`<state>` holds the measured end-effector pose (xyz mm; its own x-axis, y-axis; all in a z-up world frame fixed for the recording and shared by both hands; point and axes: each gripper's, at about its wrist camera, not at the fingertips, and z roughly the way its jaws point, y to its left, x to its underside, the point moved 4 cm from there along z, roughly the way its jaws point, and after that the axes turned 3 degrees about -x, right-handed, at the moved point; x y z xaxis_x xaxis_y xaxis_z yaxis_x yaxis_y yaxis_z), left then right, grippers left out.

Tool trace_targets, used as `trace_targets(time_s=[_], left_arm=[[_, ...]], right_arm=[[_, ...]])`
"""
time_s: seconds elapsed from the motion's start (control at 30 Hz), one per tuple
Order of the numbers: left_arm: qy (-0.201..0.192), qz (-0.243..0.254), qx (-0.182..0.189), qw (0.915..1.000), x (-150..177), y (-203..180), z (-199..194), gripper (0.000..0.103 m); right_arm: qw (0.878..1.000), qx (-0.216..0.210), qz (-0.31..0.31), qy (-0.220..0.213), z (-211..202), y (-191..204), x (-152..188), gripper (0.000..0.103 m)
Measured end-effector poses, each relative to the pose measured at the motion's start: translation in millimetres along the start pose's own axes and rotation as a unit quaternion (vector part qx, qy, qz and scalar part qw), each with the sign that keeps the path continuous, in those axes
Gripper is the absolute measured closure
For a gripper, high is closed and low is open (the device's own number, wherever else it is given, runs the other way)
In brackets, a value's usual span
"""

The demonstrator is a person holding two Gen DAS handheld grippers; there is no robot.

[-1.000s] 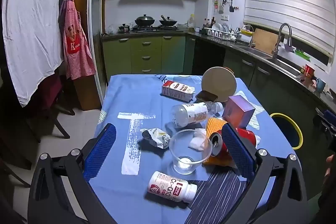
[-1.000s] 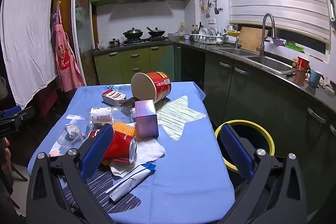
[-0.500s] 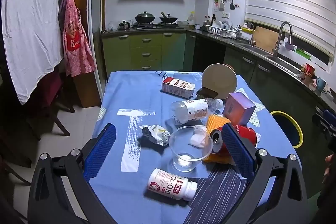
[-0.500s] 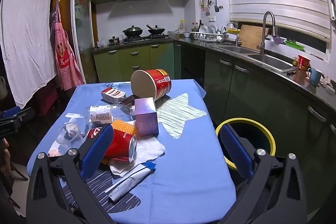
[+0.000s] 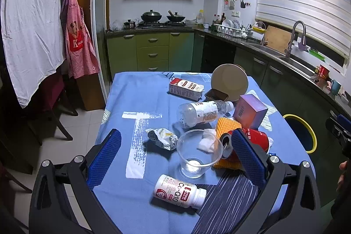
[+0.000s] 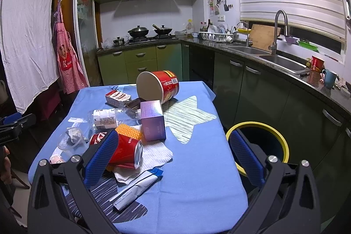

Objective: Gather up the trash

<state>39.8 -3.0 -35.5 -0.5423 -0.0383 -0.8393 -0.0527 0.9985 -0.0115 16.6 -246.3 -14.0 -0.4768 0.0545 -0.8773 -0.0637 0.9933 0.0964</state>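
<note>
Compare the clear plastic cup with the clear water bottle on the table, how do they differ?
The plastic cup stands upright with its mouth open, while the water bottle lies on its side. The cup is plain and unlabelled; the bottle wears a white printed label. The cup is short and tapers to a narrow base; the bottle is long and cylindrical. Both are transparent and rest on the blue tablecloth.

Blue tablecloth [image 6: 197, 159]; red can [image 6: 125, 152]; yellow-rimmed bin [image 6: 278, 135].
</note>
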Motion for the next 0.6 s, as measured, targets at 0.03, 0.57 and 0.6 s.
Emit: trace_targets(time_s=[0.03,0.57,0.6], left_arm=[[0.000,0.000,0.000,1.0000,-0.3,0.1,0.2,0.004],[0.006,0.001,0.001,1.0000,4.1,-1.9,4.0,0.004],[0.007,0.002,0.001,1.0000,4.3,-2.7,5.3,0.004]], right_arm=[[1.000,0.000,0.000,0.000,0.5,0.6,0.6,0.006],[1.000,-0.001,0.001,0.002,2.3,-1.9,1.5,0.006],[1.000,-0.001,0.002,0.002,3.4,-2.7,2.7,0.006]])
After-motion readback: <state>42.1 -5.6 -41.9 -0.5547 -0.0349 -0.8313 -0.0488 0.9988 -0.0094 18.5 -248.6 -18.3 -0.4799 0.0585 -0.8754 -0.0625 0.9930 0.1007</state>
